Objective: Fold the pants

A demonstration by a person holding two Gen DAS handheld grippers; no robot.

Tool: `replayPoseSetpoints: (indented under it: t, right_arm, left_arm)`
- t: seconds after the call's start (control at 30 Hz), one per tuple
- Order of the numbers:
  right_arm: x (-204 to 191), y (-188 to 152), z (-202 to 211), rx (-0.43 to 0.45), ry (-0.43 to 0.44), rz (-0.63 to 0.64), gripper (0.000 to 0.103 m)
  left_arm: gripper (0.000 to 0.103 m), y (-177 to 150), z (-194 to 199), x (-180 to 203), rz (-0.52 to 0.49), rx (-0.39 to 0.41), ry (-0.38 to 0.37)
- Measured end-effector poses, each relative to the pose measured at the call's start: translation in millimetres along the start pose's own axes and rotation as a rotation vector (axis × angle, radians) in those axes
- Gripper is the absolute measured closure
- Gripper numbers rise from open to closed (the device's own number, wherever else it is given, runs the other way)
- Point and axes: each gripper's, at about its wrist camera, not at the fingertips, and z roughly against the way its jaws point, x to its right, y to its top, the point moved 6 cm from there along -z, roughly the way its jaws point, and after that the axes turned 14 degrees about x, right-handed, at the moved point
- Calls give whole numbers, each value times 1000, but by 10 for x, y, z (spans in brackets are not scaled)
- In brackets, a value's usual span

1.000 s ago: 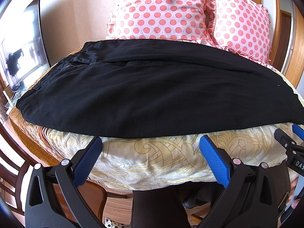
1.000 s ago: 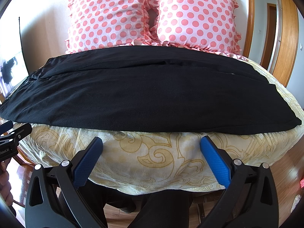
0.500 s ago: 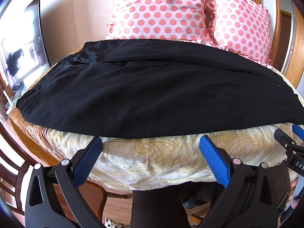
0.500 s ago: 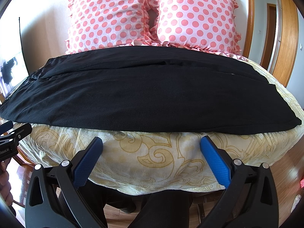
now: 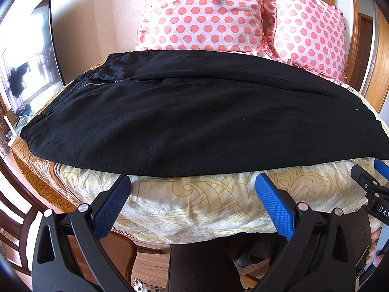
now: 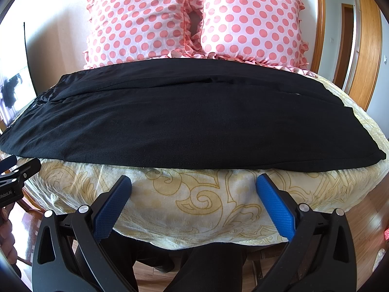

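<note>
You hold your left gripper [image 5: 192, 202] and right gripper [image 6: 193, 202] near the bed [image 6: 218, 194], jaws wide open and empty, ready to grab the flat black pants [image 5: 194, 121].

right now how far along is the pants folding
Barely begun. Done: the black fabric pants lie spread flat across the yellow patterned bedspread, waistband at the left, apparently one leg laid over the other. In hand: nothing; the left gripper and right gripper hang open, short of the near edge. Left: grasping the pants and folding them shorter.
</note>
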Motion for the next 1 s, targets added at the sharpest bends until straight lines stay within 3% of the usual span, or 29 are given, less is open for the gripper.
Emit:
replayPoseSetpoints:
  t: [0.43, 0.6, 0.7, 0.8, 0.9, 1.0]
  right_arm:
    - [8, 13, 12, 7, 2, 3, 1]
    - [88, 110, 48, -11, 53, -6, 1]
    - [301, 338, 129, 31, 69, -62, 1]
    - [553, 626, 148, 73, 33, -82, 1]
    - [862, 966, -40, 83, -30, -94, 1]
    - [1231, 1321, -491, 56, -129, -89, 1]
  left_arm:
    - [2, 0, 0, 1, -2, -1, 0]
    - [2, 41, -10, -24, -6, -35, -16]
    - [2, 127, 27, -59, -5, -34, -38]
    - [2, 317, 111, -56, -12, 17, -55]
    - [2, 601, 63, -43, -33, 78, -43]
    - [2, 914, -172, -33, -72, 107, 20]
